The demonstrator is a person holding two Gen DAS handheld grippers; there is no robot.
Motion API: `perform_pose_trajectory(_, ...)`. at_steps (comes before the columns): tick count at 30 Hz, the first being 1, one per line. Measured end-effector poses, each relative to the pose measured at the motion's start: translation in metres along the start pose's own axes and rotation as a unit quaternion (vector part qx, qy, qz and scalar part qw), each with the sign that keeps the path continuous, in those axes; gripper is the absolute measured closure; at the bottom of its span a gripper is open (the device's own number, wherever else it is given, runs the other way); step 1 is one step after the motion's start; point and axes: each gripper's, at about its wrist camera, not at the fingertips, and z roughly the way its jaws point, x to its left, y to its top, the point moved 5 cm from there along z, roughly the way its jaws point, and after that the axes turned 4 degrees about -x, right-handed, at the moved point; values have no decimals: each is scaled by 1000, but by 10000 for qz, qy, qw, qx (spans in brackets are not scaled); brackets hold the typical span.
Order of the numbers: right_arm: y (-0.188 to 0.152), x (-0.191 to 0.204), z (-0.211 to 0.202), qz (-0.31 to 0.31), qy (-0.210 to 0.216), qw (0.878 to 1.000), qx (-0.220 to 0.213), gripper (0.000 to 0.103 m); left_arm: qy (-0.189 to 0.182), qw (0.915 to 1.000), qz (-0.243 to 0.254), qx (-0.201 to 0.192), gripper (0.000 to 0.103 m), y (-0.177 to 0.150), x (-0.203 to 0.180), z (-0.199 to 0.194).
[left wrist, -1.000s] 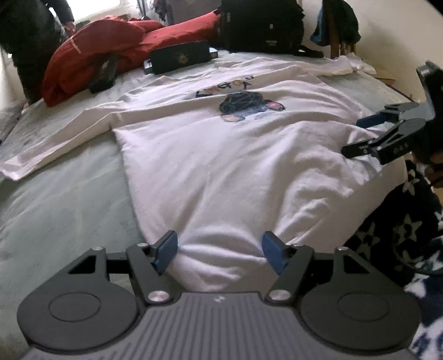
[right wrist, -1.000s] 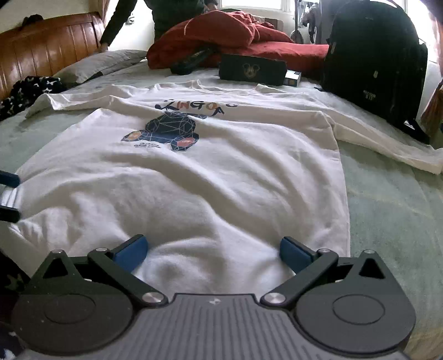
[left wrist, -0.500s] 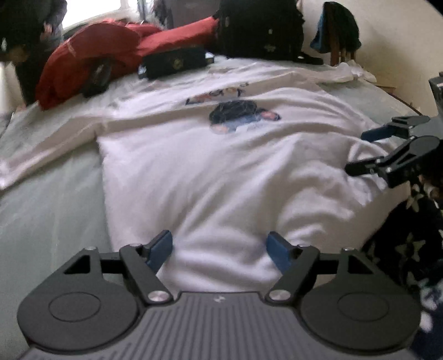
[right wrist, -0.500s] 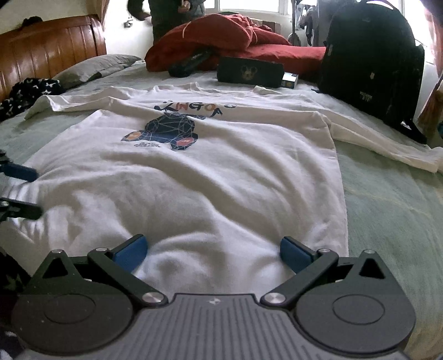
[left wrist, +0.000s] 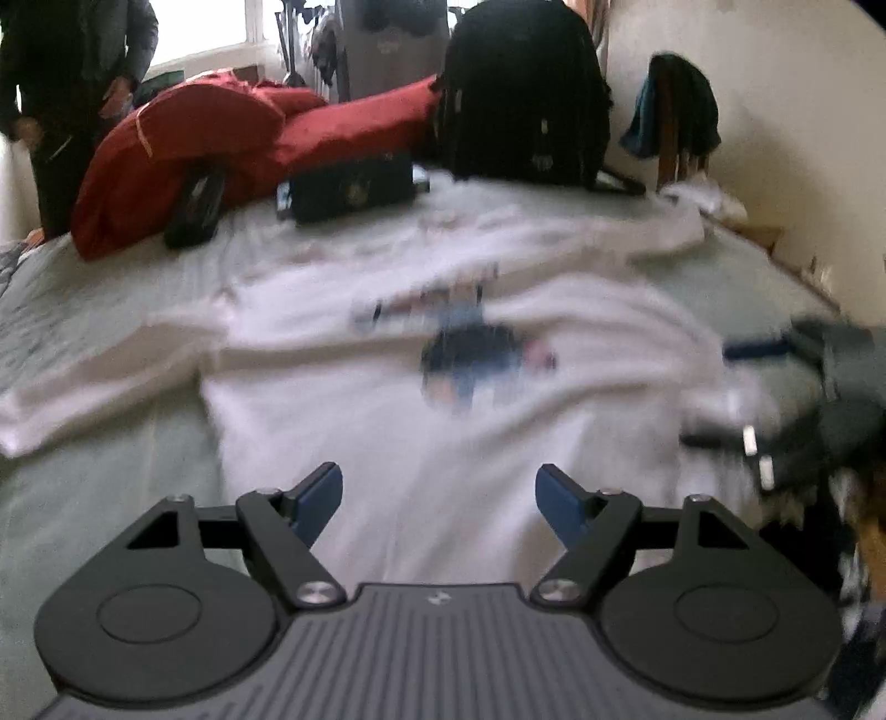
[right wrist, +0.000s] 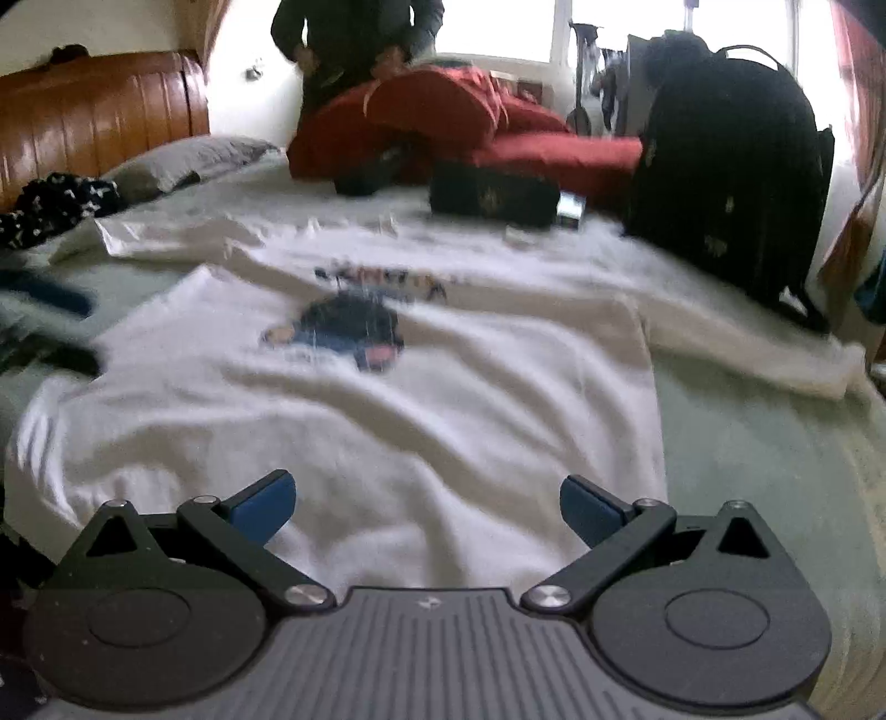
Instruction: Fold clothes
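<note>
A white long-sleeved sweatshirt [left wrist: 421, 421] with a dark bear print lies flat and face up on the pale green bed, both sleeves spread out sideways. My left gripper [left wrist: 438, 498] hovers open above its hem with nothing between the blue pads. In the same view the right gripper [left wrist: 720, 393] shows blurred at the right edge. From the right wrist the sweatshirt [right wrist: 387, 410] fills the middle, and my right gripper [right wrist: 427, 501] is open over the hem, holding nothing. The left gripper [right wrist: 66, 327] appears as a blur at the left edge.
At the far end of the bed lie a red quilt [left wrist: 221, 138], a black backpack [left wrist: 520, 94], a dark pouch [left wrist: 349, 185] and a dark case [left wrist: 194, 205]. A person [right wrist: 354, 39] stands behind the quilt. A wooden headboard [right wrist: 99, 116] and grey pillow [right wrist: 188, 160] are at the left.
Both grippers have lifted and pulled back from the hem, so more of the sweatshirt and room shows. The left jaws have spread a little wider. The person moved behind the quilt.
</note>
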Motion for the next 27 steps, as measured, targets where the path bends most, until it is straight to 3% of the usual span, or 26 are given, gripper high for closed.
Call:
perform_pose_trajectory(3, 8, -3, -2, -33, -20, 9999, -131, 0, 176, 9998, -33, -29, 26, 39, -2, 33)
perform_pose_trajectory(8, 10, -17, 8, 13, -23, 9999, -110, 0, 125, 9988, -245, 400, 26, 76, -6, 110)
perform_pose_trajectory(11, 9, -31, 18, 142, -54, 9999, -78, 0, -49, 9960, -476, 759, 28, 80, -7, 152)
perform_pose_trajectory(14, 7, -43, 24, 321, -50, 9994, -86, 0, 51, 9923, -539, 1113, 28, 77, -6, 194)
perform_pose_trajectory(16, 6, -50, 28, 417, -64, 9990, -129, 0, 117, 9901, -567, 1279, 21, 76, -6, 219)
perform_pose_trajectory(22, 8, -60, 31, 788, 198, 9964, -233, 0, 290, 9926, -544, 1045, 11, 100, 1, 258)
perform_pose_trajectory(27, 11, -53, 26, 769, 335, 9961, -268, 0, 458, 9912, -901, 856, 13, 116, 15, 273)
